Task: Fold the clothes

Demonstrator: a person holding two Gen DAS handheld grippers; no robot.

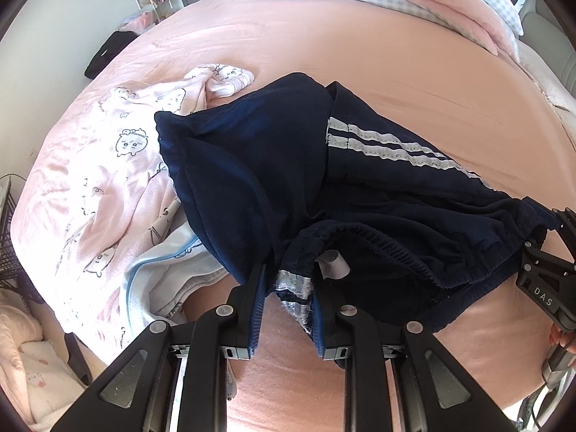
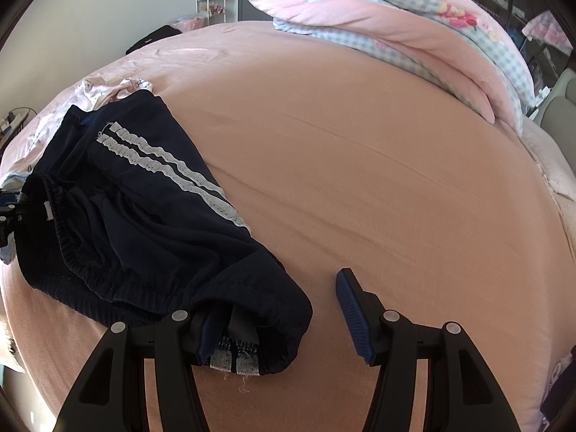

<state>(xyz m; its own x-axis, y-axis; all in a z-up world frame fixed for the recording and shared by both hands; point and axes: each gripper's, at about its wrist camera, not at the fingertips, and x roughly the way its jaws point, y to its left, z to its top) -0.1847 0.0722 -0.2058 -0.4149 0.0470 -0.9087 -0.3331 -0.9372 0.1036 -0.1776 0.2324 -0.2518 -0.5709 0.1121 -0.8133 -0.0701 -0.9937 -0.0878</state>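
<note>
Left tool (image 1: 289,288): jaws nearly together, clamped on the waistband end of the navy shorts (image 1: 280,165), gripping a bunched bit of the silver-grey side stripe and dark hem between the pads. Right tool (image 2: 273,318): jaws standing well apart; the left finger (image 2: 201,338) is tucked into the other waistband corner, the right finger (image 2: 351,315) is bare over the sheet, clear of the cloth, so no pinch there. Shorts: dark navy, soft knit, elastic gathered waistband with a small pale label (image 1: 333,261) just inside it; two parallel white scalloped stripes (image 1: 388,147) run down one side seam. The waistband is stretched between the two tools near the bed's front edge; the legs trail away, rumpled, not flat. The garment lies on the peach-pink bed sheet (image 2: 360,165). Its far end overlaps a crumpled pink garment with cartoon faces (image 1: 108,165), at left in the left wrist view. A folded pink-and-blue checked quilt (image 2: 414,32) sits at the far side of the bed, well apart from the shorts.
</note>
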